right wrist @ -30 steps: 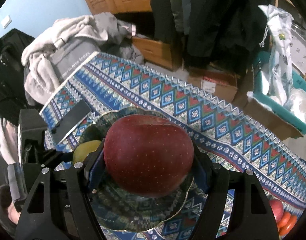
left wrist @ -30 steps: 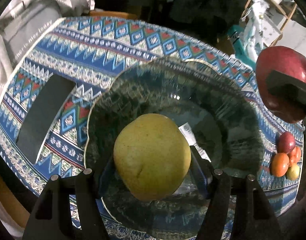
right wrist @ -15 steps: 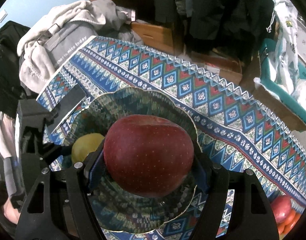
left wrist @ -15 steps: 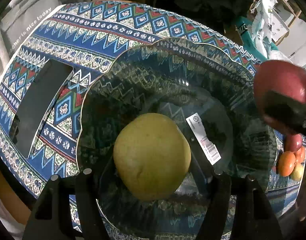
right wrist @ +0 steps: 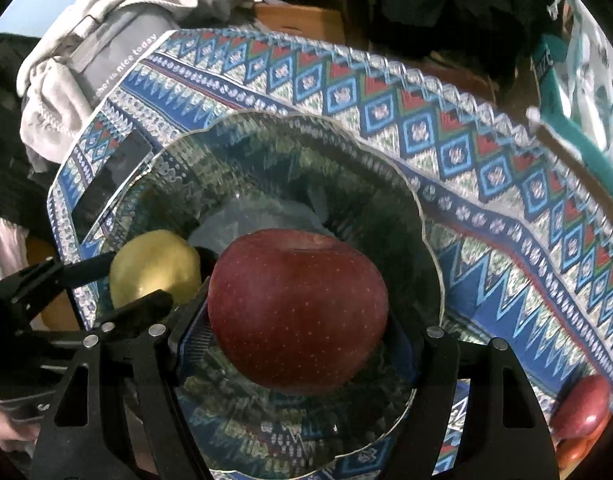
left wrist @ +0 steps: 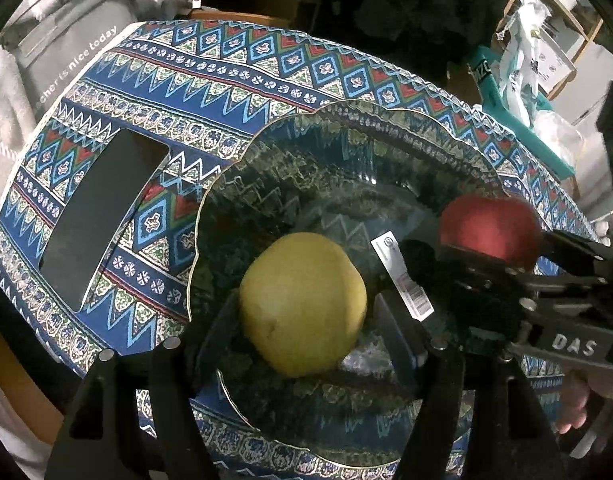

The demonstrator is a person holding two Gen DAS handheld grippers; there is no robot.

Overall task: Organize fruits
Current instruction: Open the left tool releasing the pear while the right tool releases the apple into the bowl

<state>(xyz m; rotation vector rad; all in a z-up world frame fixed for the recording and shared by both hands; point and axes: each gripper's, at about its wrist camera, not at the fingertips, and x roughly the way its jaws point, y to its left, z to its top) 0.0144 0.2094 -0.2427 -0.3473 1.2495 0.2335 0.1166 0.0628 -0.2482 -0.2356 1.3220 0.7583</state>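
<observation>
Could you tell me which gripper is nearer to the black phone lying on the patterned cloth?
Left. The left gripper, around the yellow fruit, sits on the side of the glass plate next to the phone; the right gripper, holding the red apple, is on the plate's far side.

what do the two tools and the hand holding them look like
Both are matte black plastic two-finger units. The left tool has flat angular arms with triangular cut-outs and silver round pins at the pivots; its fingers carry bluish pads. The right tool is built alike, with ribbed bluish pads, and white "DAS" lettering shows on its body. A hand grips its handle; no sleeve is visible there.
</observation>
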